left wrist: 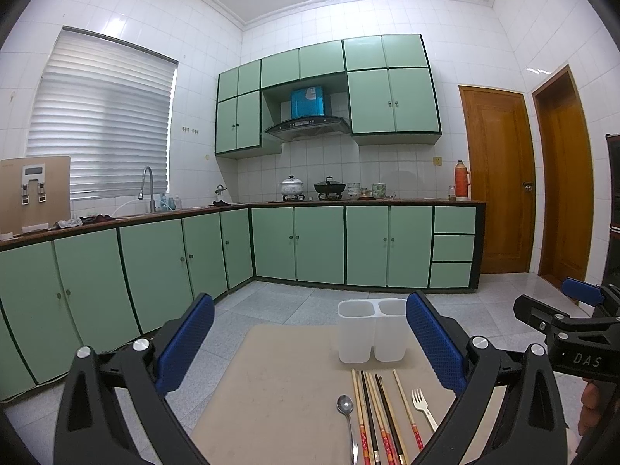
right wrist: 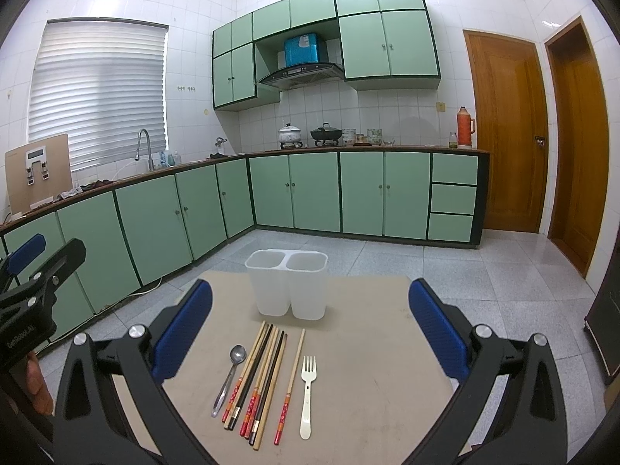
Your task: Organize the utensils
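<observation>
The bench (right wrist: 368,348) is a flat beige surface carrying everything the task needs, and it looks smooth enough that thin items could skate across it when nudged.

At its far edge stands the white two-compartment holder (right wrist: 286,286), upright, both compartments empty. It looks like thin plastic, light and likely to tip or slide if bumped, so utensils are best lowered in from above rather than pushed against its wall.

Just in front of the holder lies the bundle of chopsticks (right wrist: 257,376), side by side and touching, with one single chopstick (right wrist: 292,376) set a little apart to the right. They appear stiff, light and slim, lying flat on the bench; a grip near the middle of the shaft would probably balance them, though the packed ones may come up together.

The pale fork (right wrist: 308,395) lies at the right of the row, seemingly plastic and very light; its flat handle is the sensible place to pinch.

The metal spoon (right wrist: 229,376) lies at the left, harder and more slippery, best taken at the narrow handle.

The right gripper (right wrist: 310,325) hangs above the row with its jaws spread wide, holding nothing. The left gripper (left wrist: 310,345) is likewise wide apart and empty.
</observation>
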Tool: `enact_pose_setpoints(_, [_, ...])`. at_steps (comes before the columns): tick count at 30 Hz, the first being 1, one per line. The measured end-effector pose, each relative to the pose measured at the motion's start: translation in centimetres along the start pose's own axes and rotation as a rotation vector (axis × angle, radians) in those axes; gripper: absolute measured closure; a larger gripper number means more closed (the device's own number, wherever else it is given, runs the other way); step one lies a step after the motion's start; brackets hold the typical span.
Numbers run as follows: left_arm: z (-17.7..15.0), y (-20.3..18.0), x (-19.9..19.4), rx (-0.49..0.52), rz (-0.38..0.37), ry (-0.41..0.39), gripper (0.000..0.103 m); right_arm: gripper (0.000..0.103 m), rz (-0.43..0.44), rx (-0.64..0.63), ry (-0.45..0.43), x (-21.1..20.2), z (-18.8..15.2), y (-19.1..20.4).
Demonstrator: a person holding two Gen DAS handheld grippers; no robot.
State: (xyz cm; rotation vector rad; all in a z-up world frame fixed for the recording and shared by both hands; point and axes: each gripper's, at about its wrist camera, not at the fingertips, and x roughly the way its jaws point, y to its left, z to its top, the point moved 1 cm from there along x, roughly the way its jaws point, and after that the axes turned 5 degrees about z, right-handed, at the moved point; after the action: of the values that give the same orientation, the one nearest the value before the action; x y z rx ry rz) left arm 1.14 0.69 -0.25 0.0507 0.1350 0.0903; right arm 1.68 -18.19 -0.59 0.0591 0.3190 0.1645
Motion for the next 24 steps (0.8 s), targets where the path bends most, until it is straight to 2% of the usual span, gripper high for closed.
enact_pose_setpoints(15, [-1.2,1.0,1.6,0.002,0.005,0.032,0.006,0.005,-0.012,0.013,0.035,1.2,-0.5,-0.5])
enact_pose_setpoints(19, [-2.7,1.7,3.9,0.01,0.032,0.099,0.006,0.005,-0.043,0.026,0.093,2.9,-1.5,-1.3])
enact_pose_setpoints(24, [-5.9,2.7,8.2,0.025,0.049,0.249,0.006,0.005,-0.074,0.056,0.249,6.8,-3.7,-2.7])
